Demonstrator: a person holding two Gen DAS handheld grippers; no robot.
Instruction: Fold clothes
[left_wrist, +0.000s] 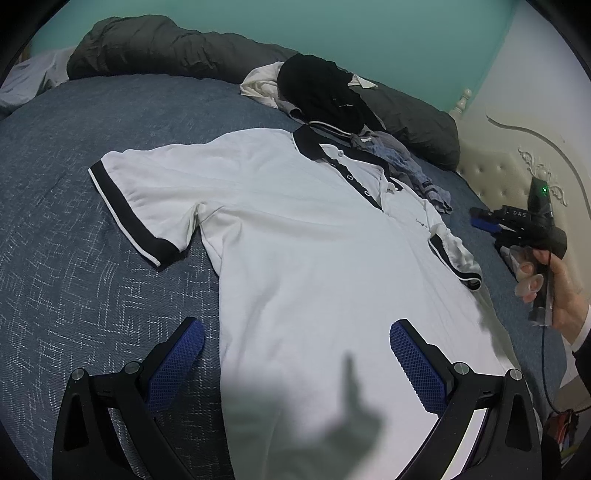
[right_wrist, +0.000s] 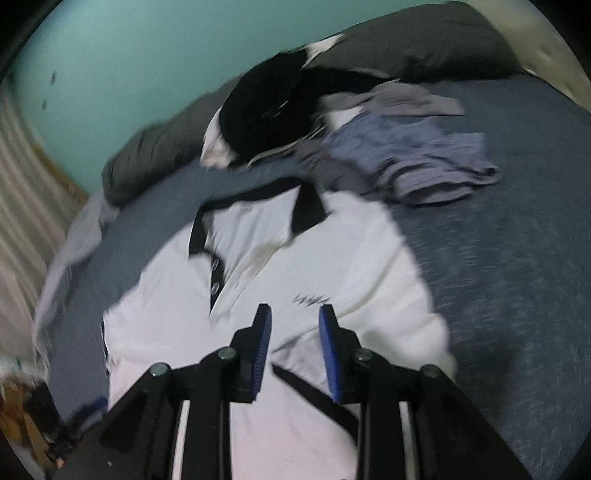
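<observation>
A white polo shirt (left_wrist: 295, 229) with black collar and cuffs lies face up on the blue bedspread (left_wrist: 74, 258). Its left sleeve (left_wrist: 136, 206) is spread flat, while the other sleeve (left_wrist: 454, 258) is bunched at the shirt's side. My left gripper (left_wrist: 297, 326) stands wide open above the shirt's lower part, one finger over the bedspread and one over the cloth. In the right wrist view my right gripper (right_wrist: 295, 312) hovers over the shirt (right_wrist: 332, 258) near its chest logo, jaws apart with nothing between them. A hand holds the right gripper (left_wrist: 478, 218) beside the bunched sleeve.
A pile of clothes lies past the collar: a black garment (left_wrist: 317, 92), a cream one (left_wrist: 258, 85) and blue-grey pieces (right_wrist: 413, 166). Dark grey pillows (left_wrist: 166, 48) line the teal wall. A cream padded headboard (left_wrist: 498, 173) stands at the right. A cable (left_wrist: 545, 369) hangs from the right gripper.
</observation>
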